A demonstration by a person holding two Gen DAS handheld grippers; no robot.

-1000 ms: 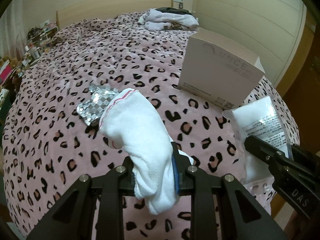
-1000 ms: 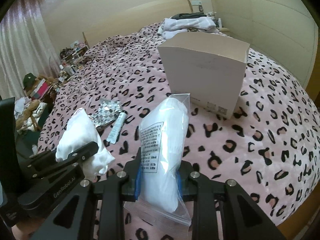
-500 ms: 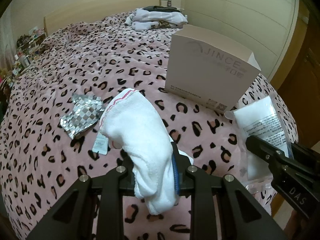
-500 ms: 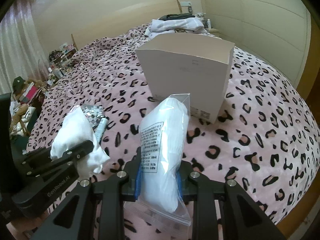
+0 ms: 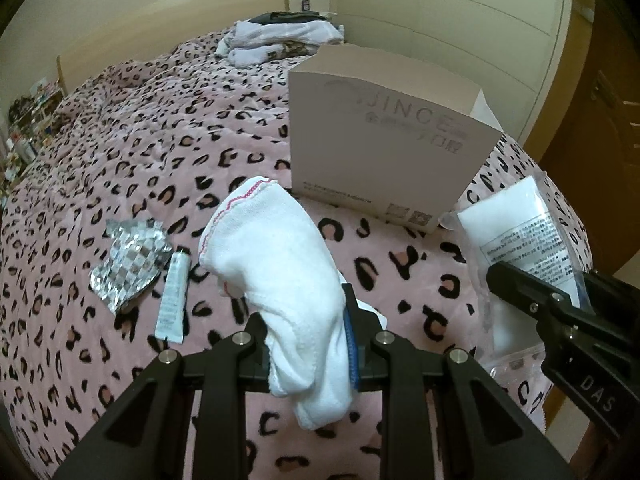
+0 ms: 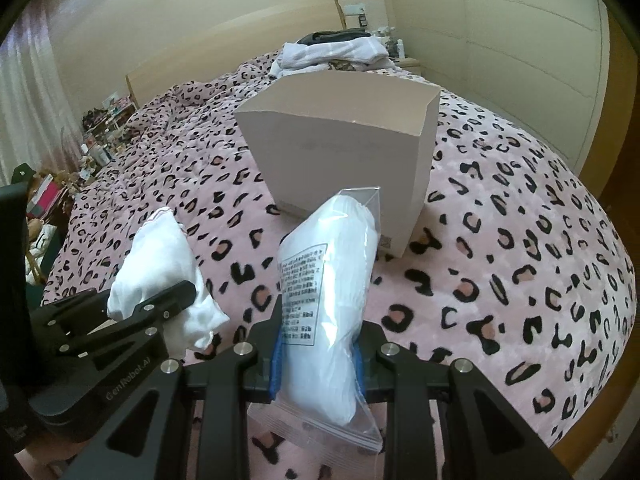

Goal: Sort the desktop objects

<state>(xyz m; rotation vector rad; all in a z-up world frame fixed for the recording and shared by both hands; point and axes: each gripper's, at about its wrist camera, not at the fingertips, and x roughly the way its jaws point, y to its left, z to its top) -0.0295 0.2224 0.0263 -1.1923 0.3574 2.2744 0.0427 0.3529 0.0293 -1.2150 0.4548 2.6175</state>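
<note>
Both grippers have drifted toward the box (image 5: 384, 148) since a second ago: it fills more of each view now, and a small white tube (image 5: 173, 298) has come into sight beside the silver foil packet (image 5: 128, 264) on the left of the left wrist view.

The left gripper (image 5: 308, 344) is clamped on a white sock (image 5: 276, 264), whose pink-stitched cuff stands up ahead of the jaws while the toe end hangs below them. The right gripper (image 6: 316, 364) is closed on a clear bagged white item (image 6: 332, 308), printed label facing left, the bag's sealed end drooping toward the camera. Both loads ride above the pink leopard-print bedspread (image 5: 120, 152), near and just in front of the box, the sock to the left of the bag.

Judging by this, the step in hand is the carry, with two things lifted and headed for the box. The box looks open at the top, though its inside is hidden from both cameras. The next move likely calls for raising each load over the near wall, one gripper at a time so they do not crowd each other, and releasing only once the dangling ends clear the rim
</note>
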